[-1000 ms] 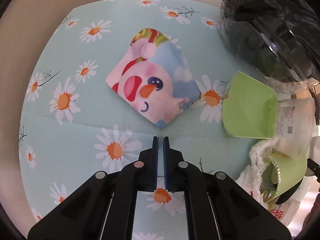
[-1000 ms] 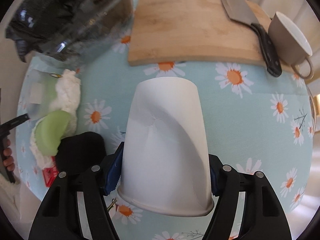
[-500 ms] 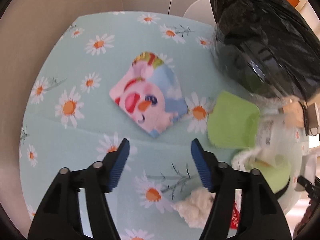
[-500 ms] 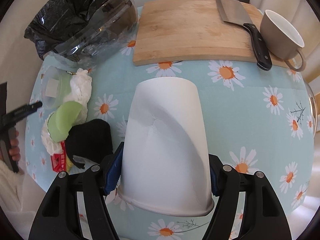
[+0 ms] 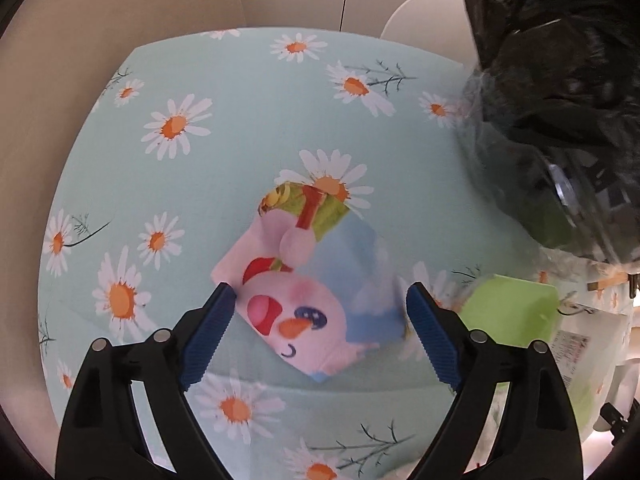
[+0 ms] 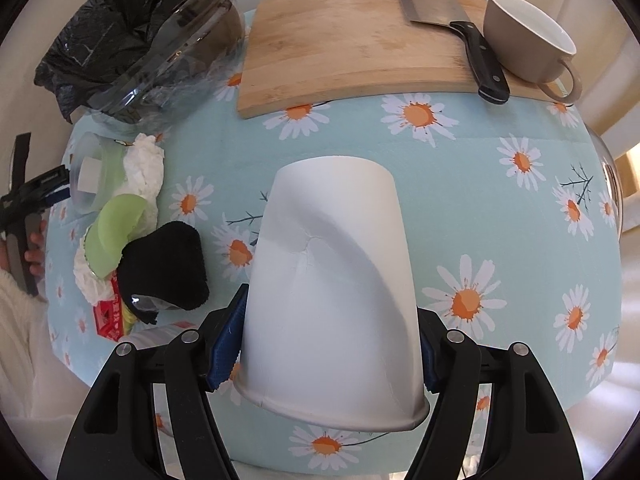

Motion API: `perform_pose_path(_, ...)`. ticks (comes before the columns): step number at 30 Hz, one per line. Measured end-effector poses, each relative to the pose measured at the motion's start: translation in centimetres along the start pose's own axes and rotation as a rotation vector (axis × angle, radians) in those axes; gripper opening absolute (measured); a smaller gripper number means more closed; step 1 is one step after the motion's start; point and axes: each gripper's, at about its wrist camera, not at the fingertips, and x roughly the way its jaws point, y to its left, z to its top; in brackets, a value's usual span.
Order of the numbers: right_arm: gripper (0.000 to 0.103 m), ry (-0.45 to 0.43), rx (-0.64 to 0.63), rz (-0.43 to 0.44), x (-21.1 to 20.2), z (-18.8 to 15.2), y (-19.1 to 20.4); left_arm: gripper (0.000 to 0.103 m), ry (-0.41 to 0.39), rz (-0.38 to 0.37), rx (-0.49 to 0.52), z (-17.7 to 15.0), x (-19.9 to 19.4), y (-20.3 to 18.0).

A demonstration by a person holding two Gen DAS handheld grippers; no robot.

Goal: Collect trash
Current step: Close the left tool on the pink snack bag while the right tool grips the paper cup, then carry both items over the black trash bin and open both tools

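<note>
A folded paper napkin with a cartoon snowman print (image 5: 304,288) lies flat on the daisy tablecloth. My left gripper (image 5: 320,296) is open, its blue pads either side of the napkin's near part, above it. My right gripper (image 6: 332,344) is shut on a dented white paper cup (image 6: 332,280), held upside down above the table. A glass bowl lined with a black trash bag (image 6: 152,40) stands at the back left; it also shows in the left wrist view (image 5: 560,120).
A trash pile lies left of the cup: white tissues (image 6: 144,164), green plastic lids (image 6: 116,228), a clear cup (image 6: 88,176), a black cloth (image 6: 164,264), a red wrapper (image 6: 108,316). A wooden cutting board (image 6: 360,40) with a cleaver (image 6: 452,28) and a beige mug (image 6: 528,40) is at the back.
My left gripper opened from shut and moved forward over the napkin, which now lies between its pads. My right gripper kept hold of the cup and rose slightly.
</note>
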Motion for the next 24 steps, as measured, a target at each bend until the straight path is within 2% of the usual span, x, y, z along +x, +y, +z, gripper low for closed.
perform_pose_path(2, 0.065, -0.003, -0.002, -0.006, -0.1, 0.0, 0.1, 0.084, 0.008, 0.000, 0.006, 0.1, 0.4, 0.0)
perform_pose_path(5, 0.065, -0.011, -0.007, -0.002, -0.3, 0.2, 0.3, 0.068, 0.007, -0.024, 0.020, -0.1, 0.1, -0.1)
perform_pose_path(9, 0.065, -0.022, -0.027, 0.011, -0.4, 0.6, 0.7, 0.055, 0.011, 0.008, 0.057, -0.8, -0.6, -0.6)
perform_pose_path(12, 0.065, -0.031, -0.043, 0.028, -0.5, 1.0, 1.1, 0.054, 0.022, -0.012, 0.061, -1.5, -1.4, -0.6)
perform_pose_path(18, 0.066, -0.069, -0.100, 0.066, -1.4, 1.8, 2.2, 0.054, 0.016, 0.000, 0.042, -3.7, -3.7, -0.5)
perform_pose_path(24, 0.066, -0.130, -0.180, 0.105, -3.5, 2.9, 3.5, 0.054, -0.009, 0.025, 0.033, -6.6, -7.9, -1.0)
